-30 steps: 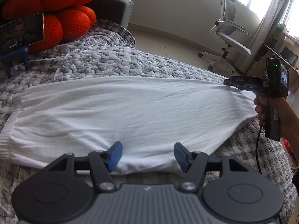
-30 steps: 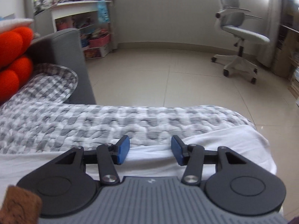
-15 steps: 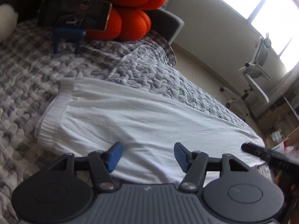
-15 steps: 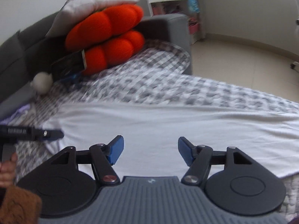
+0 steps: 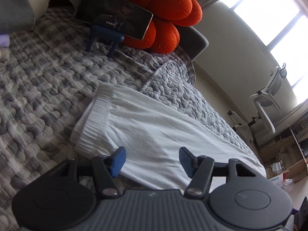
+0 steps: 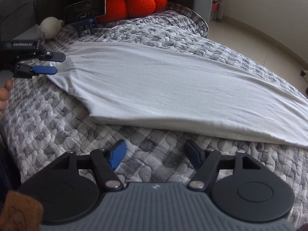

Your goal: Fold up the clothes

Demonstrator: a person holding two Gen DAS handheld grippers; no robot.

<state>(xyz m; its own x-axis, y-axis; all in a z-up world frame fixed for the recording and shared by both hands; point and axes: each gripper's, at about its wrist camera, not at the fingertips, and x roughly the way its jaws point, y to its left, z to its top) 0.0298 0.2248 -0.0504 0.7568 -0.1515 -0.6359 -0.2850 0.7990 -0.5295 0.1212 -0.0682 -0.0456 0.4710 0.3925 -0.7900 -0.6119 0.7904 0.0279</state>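
Note:
A white garment (image 5: 154,123) with a ribbed elastic waistband (image 5: 94,119) lies flat on the grey-and-white quilt (image 5: 48,88). My left gripper (image 5: 152,157) is open and hovers over the garment's near edge beside the waistband, with nothing clamped. In the right wrist view the left gripper (image 6: 60,64) is at the garment's (image 6: 173,88) left end, held by a hand (image 6: 4,94). My right gripper (image 6: 155,150) is over bare quilt (image 6: 57,127) just in front of the garment's long folded edge. Its jaws are opening and nothing is between them.
A phone on a blue stand (image 5: 113,22) stands on the quilt before orange cushions (image 5: 165,5). A white plush ball (image 6: 51,26) sits by the grey sofa back (image 6: 17,3). An office chair (image 5: 269,104) and bare floor (image 6: 259,44) lie past the bed's edge.
The left gripper slid along the garment toward the waistband end and rolled. The right gripper swung from the garment's far end to the quilt in front of it, and its jaws widened.

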